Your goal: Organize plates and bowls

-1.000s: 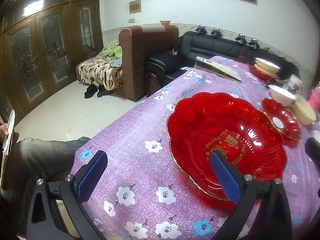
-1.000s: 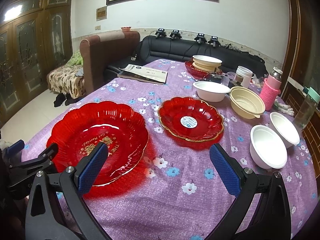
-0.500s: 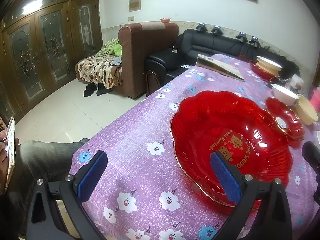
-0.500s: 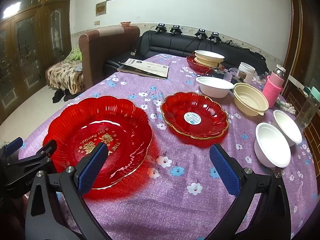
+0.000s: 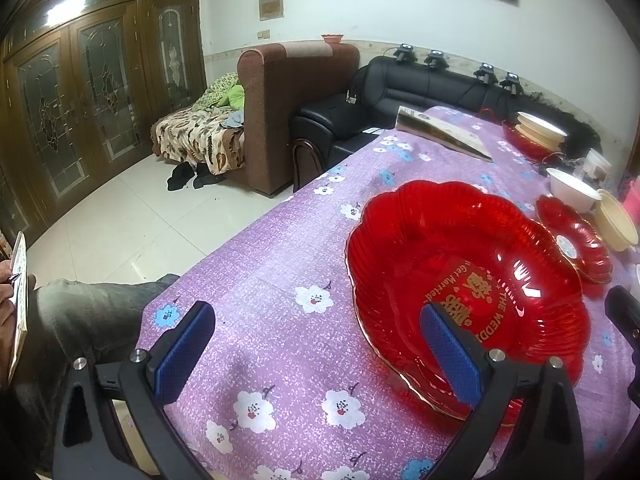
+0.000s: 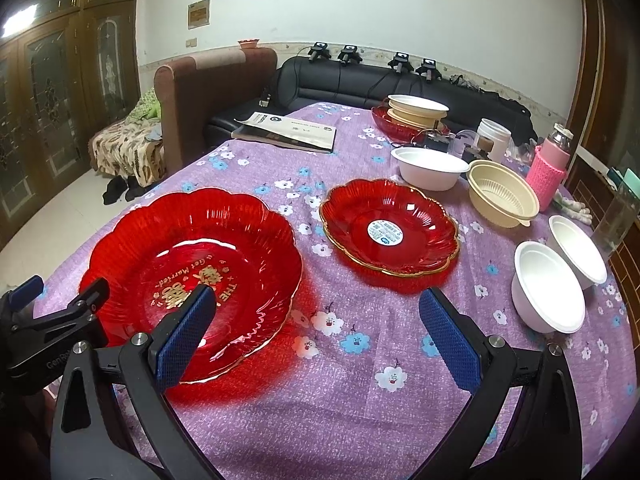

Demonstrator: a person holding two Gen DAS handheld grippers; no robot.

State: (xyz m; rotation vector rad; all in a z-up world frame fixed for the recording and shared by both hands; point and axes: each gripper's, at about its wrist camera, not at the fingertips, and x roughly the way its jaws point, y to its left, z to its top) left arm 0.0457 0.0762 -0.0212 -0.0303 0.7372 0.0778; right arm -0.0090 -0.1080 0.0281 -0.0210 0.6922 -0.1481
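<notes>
A large red scalloped plate with gold lettering lies on the purple flowered tablecloth; it also shows in the left wrist view. A smaller red plate with a round sticker lies to its right. My left gripper is open and empty, its right finger above the large plate's near rim. My right gripper is open and empty, held above the cloth between the two plates. Two white bowls sit at the right, a white bowl and a cream strainer bowl farther back.
A stack of bowls on a red plate stands at the far end, beside a booklet. A pink-sleeved bottle, a white jar and a glass stand at the right. A seated person's leg is at the table's near left edge.
Both grippers have drifted slightly back and left along the table; the plates sit a little farther right in the views. Both stay open and nothing on the table moved.
</notes>
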